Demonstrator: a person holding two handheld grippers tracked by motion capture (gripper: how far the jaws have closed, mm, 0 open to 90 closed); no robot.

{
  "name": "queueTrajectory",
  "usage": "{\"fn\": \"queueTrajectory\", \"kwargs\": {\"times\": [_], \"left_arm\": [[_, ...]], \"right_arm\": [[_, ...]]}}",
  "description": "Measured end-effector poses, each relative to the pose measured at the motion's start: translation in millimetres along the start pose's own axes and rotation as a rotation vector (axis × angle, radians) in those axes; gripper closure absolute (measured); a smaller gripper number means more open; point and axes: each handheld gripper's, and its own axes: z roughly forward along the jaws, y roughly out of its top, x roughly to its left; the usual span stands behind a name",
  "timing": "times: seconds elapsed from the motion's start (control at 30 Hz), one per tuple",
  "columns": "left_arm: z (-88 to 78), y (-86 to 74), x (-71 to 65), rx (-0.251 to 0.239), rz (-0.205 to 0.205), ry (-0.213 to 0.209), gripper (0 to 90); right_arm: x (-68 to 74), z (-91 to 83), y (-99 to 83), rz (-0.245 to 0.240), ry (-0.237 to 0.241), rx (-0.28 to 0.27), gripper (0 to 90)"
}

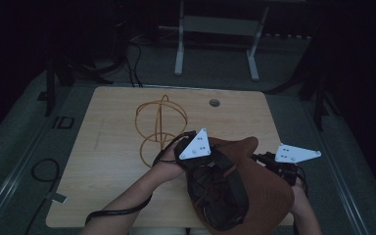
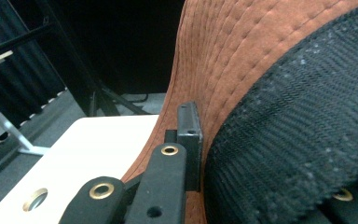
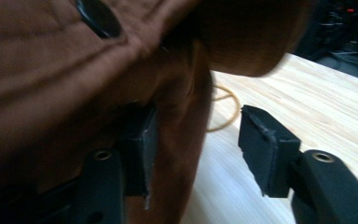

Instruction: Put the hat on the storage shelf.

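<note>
Between the two grippers, the brown hat (image 1: 262,183) is clamped by the left gripper (image 1: 203,159), right gripper (image 3: 196,154) released

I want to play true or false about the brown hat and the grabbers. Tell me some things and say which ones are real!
1. The left gripper is clamped on the brown hat. True: in the left gripper view a jaw presses on the brim.
2. The hat is bright blue. False: it is brown with a black lining.
3. A wire stand made of yellow hoops sits on the wooden table. True.
4. The hat hangs on the wire stand. False: it is near the person, apart from the stand.
5. The right gripper is squeezed shut. False: its jaws stand apart, with hat fabric by one jaw and a gap before the other.
</note>
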Motion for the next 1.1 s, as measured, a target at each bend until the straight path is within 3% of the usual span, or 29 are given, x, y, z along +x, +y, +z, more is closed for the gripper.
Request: {"fn": "queueTrajectory", "kwargs": {"times": [0.23, 0.37, 0.47, 0.57, 0.73, 0.77, 0.87, 1.1], "left_arm": [[5.6, 2.9, -8.1, 0.015, 0.039, 0.010, 87.8], [6.2, 3.8, -8.6, 0.012, 0.033, 0.009, 87.7], [7.9, 5.6, -8.8, 0.029, 0.038, 0.012, 87.5], [8.4, 5.3, -10.3, 0.036, 0.046, 0.020, 87.3], [7.6, 5.6, -9.4, 0.029, 0.038, -0.004, 87.2], [6.9, 5.8, -9.0, 0.025, 0.044, -0.008, 86.8], [7.3, 8.0, -10.1, 0.026, 0.043, -0.002, 85.4], [2.1, 11.0, -3.7, -0.003, 0.003, 0.000, 68.8]], "right_arm": [[4.9, 14.3, 8.2, -0.007, 0.030, -0.024, 42.8], [5.3, 18.0, 12.5, 0.004, 0.052, -0.033, 43.6], [2.9, 21.7, 15.7, 0.015, 0.079, -0.013, 62.7], [0.8, 23.4, 15.7, 0.027, 0.073, 0.001, 72.2], [0.4, 21.3, 15.1, 0.021, 0.063, 0.010, 77.5], [0.6, 20.3, 15.1, 0.018, 0.057, 0.019, 87.8], [-1.2, 17.1, 14.5, 0.027, 0.069, 0.014, 88.3], [0.0, 11.5, 16.8, 0.040, 0.066, -0.022, 88.7]]}}
